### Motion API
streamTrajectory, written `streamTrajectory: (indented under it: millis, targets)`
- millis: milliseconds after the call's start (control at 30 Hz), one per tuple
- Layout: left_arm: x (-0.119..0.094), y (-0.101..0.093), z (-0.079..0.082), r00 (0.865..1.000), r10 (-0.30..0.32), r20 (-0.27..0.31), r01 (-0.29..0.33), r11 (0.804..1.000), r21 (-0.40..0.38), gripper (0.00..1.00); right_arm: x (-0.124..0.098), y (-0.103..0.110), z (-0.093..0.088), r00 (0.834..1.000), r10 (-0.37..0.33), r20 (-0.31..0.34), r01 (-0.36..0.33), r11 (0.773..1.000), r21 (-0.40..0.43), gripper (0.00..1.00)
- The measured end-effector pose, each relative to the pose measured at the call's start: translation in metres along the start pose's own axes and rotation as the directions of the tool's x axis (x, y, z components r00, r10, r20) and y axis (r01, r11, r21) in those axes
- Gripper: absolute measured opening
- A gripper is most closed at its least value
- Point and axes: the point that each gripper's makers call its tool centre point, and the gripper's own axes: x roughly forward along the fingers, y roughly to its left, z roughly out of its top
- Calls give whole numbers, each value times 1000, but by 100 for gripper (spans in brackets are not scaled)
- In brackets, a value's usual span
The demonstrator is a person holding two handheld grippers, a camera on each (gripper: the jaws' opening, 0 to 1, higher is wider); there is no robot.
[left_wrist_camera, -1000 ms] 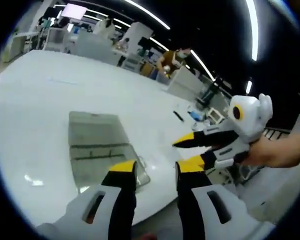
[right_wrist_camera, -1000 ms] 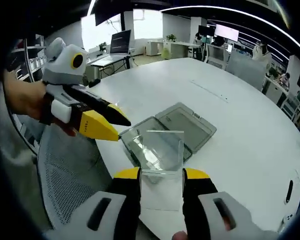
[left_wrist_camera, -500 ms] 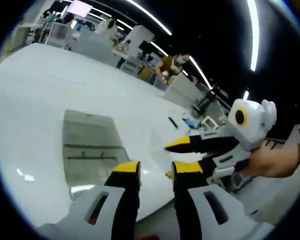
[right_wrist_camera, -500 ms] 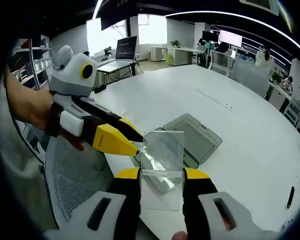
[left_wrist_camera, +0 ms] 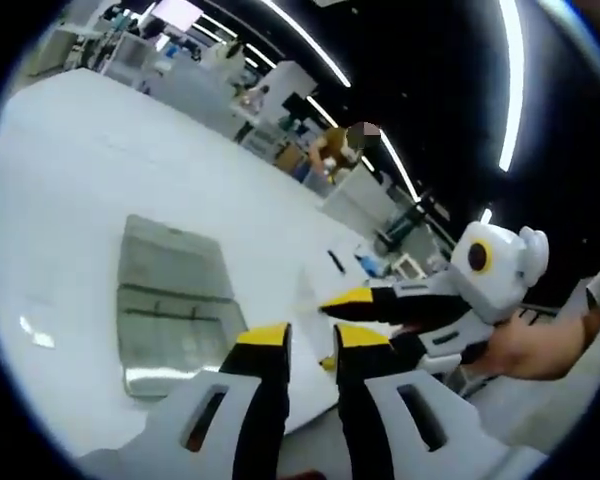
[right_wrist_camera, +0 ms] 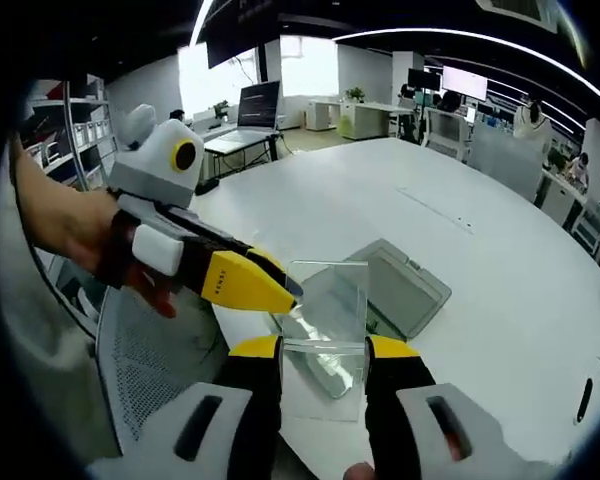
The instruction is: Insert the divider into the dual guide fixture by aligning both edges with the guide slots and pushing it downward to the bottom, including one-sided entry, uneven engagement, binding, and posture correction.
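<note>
Right tool (right_wrist_camera: 323, 347) pinches the divider (right_wrist_camera: 325, 300), a clear flat sheet, between its yellow-tipped jaws at the sheet's lower part. In the right gripper view the divider stands on edge, long axis running 6 to 12 o'clock, broad face toward the camera, free top edge pointing to 12.

Behind and below it we see the dual guide fixture (right_wrist_camera: 405, 290), a clear shallow tray lying flat on the white desk (right_wrist_camera: 500, 260), near the desk's edge. Its long axis runs from about 7 to 1 o'clock in that view. Divider is above the fixture, not in the slots; we can't tell whether its lower edge touches anything.

Left tool (right_wrist_camera: 265, 290) comes in from 9 o'clock in the right gripper view, held by a hand (right_wrist_camera: 65, 225), tip pointing toward 4 and reaching the divider's left edge. In the left gripper view its own jaws (left_wrist_camera: 311, 338) are nearly pressed together with a narrow gap, nothing between them.

In the left gripper view the fixture (left_wrist_camera: 170, 305) lies at 9 o'clock of the jaws on the desk (left_wrist_camera: 70, 180); the right tool (left_wrist_camera: 345, 300) enters from 3 o'clock, the divider there a faint clear sliver at its tip.
</note>
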Motion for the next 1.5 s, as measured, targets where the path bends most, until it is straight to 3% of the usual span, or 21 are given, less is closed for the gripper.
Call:
streamTrajectory:
  millis: [767, 1500]
  targets:
    - [-2, 3, 5, 999, -9, 41, 12, 997, -75, 0, 0, 5, 9, 1000, 9, 21, -9, 1000, 13, 27]
    - [-2, -3, 10, 997, -45, 59, 50, 995, -86, 0, 0, 4, 11, 999, 11, 36, -12, 1000, 27, 31]
